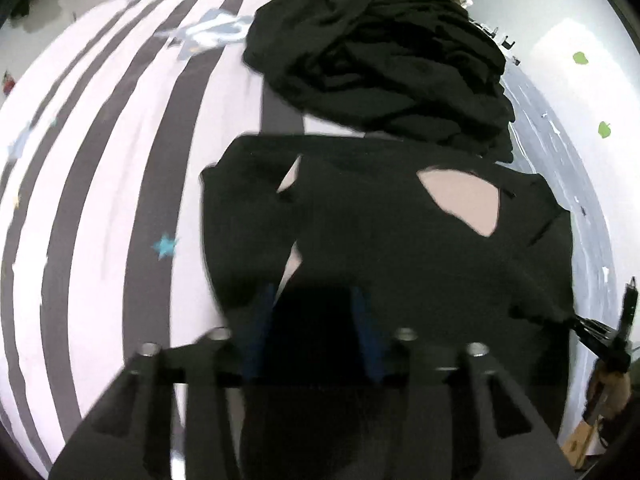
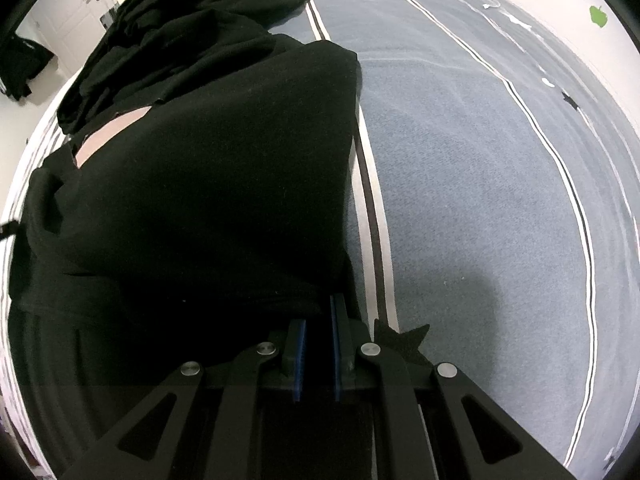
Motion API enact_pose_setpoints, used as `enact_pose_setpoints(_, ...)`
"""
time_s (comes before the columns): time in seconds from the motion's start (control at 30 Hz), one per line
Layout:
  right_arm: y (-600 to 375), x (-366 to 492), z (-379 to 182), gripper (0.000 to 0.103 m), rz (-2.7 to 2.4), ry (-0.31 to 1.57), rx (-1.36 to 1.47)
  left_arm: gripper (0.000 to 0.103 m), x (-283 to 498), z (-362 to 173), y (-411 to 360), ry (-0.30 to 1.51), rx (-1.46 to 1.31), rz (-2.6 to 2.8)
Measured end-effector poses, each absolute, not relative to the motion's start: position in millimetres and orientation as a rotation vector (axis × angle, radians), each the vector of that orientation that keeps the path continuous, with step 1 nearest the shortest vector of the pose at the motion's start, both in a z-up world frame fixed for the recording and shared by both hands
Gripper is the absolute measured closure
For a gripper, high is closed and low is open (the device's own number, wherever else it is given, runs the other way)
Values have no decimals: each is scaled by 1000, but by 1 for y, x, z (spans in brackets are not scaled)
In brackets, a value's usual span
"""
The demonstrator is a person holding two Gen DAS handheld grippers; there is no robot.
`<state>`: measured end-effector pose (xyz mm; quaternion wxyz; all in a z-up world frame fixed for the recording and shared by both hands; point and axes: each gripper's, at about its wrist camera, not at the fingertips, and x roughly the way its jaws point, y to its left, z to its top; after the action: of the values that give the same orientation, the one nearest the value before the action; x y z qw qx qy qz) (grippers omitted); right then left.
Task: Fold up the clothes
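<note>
Striped bedspread [image 1: 120, 184] covers the bed, carrying a flattened black garment [image 1: 380, 240] in front and a crumpled heap of black clothes [image 1: 380, 52] touching its far edge; no basket or other container shows. Left gripper [image 1: 312, 304] has jaws spread over the garment's near hem, pads apparently clear of the cloth though blur makes this uncertain, while the right gripper [image 2: 318, 332] jaws are pressed together, pinching the near right hem. Folding looks early: one piece partly laid out, heap untouched.
</note>
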<state>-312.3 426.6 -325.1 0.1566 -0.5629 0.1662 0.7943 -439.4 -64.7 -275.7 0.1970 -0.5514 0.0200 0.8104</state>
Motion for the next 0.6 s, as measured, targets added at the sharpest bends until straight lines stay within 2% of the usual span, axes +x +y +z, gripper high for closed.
enact_pose_setpoints(0.1, 425, -313, -325, 95, 2269, 470, -1610, 49, -445, -278, -53, 85, -1521, 2299)
enact_pose_setpoints(0.27, 423, -315, -326, 95, 2268, 461, -1612, 51, -448, -279, -35, 126, -1464, 2297)
enact_pose_setpoints(0.3, 423, -315, -325, 95, 2268, 459, -1612, 68, -448, -280, -31, 149, -1462, 2295)
enact_pose_setpoints(0.33, 424, -315, -326, 95, 2270, 458, -1613, 92, -448, -283, -26, 184, -1475, 2276)
enact_pose_setpoints(0.37, 425, -315, -326, 95, 2271, 457, -1614, 99, -448, -286, -22, 210, -1483, 2258)
enact_pose_setpoints(0.6, 426, -310, -325, 95, 2275, 458, -1615, 102, -439, -271, -30, 162, -1455, 2254)
